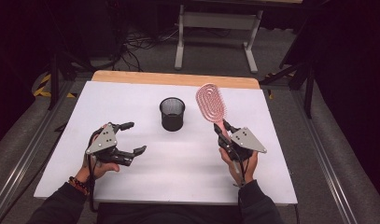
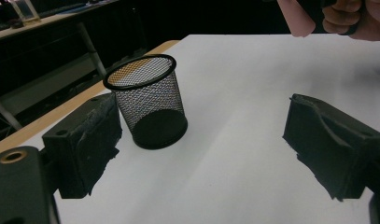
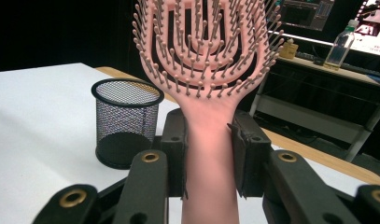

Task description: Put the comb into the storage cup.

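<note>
A pink hairbrush (image 1: 209,103) with an open looped head is held up above the white table (image 1: 131,98), bristles facing me in the right gripper view (image 3: 201,51). My right gripper (image 1: 222,132) is shut on its handle (image 3: 210,154), at the table's right. A black mesh cup (image 1: 172,113) stands upright and empty at the table's middle, to the left of the brush. In the left gripper view the cup (image 2: 148,100) stands beyond the left jaw. My left gripper (image 1: 133,137) is at the table's left, open, with nothing between its fingers (image 2: 85,144).
A wooden strip (image 1: 173,78) runs along the table's far edge. Behind it stand a grey metal frame (image 1: 215,28) and cables on the floor. Metal rails (image 1: 318,154) flank both sides. A bottle (image 3: 341,44) sits on a far bench.
</note>
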A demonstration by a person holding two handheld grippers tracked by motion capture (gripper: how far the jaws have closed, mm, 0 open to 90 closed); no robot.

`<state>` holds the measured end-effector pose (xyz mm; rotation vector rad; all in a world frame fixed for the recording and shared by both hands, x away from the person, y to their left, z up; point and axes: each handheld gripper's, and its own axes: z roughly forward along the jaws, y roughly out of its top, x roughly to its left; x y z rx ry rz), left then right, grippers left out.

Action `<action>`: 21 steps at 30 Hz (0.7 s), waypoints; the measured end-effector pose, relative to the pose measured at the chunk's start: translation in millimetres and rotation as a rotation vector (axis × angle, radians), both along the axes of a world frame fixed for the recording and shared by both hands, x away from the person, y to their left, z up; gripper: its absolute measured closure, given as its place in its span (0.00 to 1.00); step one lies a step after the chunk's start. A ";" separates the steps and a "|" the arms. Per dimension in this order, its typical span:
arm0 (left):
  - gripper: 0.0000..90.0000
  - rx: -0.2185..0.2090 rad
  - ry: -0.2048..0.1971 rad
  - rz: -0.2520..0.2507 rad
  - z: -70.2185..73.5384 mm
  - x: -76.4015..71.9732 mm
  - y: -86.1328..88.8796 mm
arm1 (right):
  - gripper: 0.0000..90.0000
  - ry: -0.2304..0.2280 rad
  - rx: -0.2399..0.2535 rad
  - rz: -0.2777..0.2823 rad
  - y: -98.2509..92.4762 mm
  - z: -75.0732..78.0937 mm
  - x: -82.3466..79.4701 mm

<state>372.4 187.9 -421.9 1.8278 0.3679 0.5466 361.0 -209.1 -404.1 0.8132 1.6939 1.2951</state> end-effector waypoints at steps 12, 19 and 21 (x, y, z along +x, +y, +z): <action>0.14 -0.022 0.014 0.008 1.9 0.0 -1.7 | 0.77 -0.018 0.016 0.008 1.9 1.4 -2.4; 0.17 -0.022 0.015 0.013 2.9 -0.4 -2.1 | 0.77 -0.026 0.028 0.017 2.9 3.0 -4.5; 0.17 -0.013 0.021 0.028 2.4 0.2 -3.1 | 0.77 -0.028 0.021 0.019 4.1 3.2 -5.2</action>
